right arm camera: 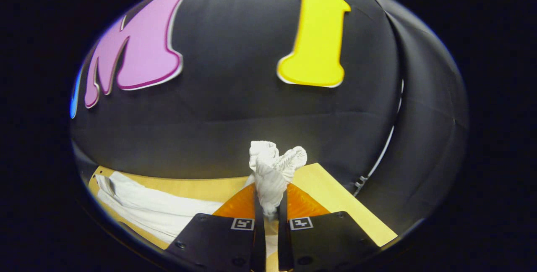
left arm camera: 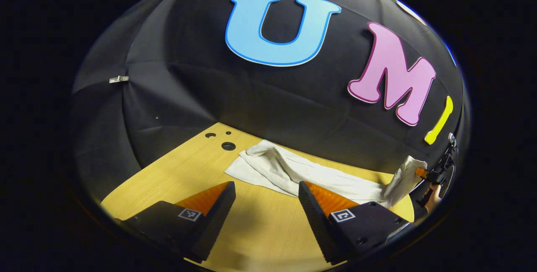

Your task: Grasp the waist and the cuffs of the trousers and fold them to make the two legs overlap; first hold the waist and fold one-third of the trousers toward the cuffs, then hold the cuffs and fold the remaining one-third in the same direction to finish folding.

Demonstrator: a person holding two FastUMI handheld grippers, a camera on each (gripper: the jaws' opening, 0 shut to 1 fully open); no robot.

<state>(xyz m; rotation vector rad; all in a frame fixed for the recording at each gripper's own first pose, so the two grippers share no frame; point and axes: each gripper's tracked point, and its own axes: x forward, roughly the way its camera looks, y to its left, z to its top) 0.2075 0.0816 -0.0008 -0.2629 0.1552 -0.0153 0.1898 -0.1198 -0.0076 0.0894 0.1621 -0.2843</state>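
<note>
the white trousers (left arm camera: pixel 293 171) sprawl limp across the counter (left arm camera: pixel 188 171), light, soft and apt to sag, so take them by bunched ends: the right gripper (right arm camera: pixel 268 211) pinches one, the left gripper (left arm camera: pixel 266 205) gapes empty.

White trousers (left arm camera: pixel 293 171) are lying ahead of the left gripper (left arm camera: pixel 267 198) on a pale yellow wood-grain table (left arm camera: pixel 188 175), black cloth wall (left arm camera: pixel 188 87) showing beyond.

Wooden table (left arm camera: pixel 176 179) under white trousers (left arm camera: pixel 293 171)
</note>
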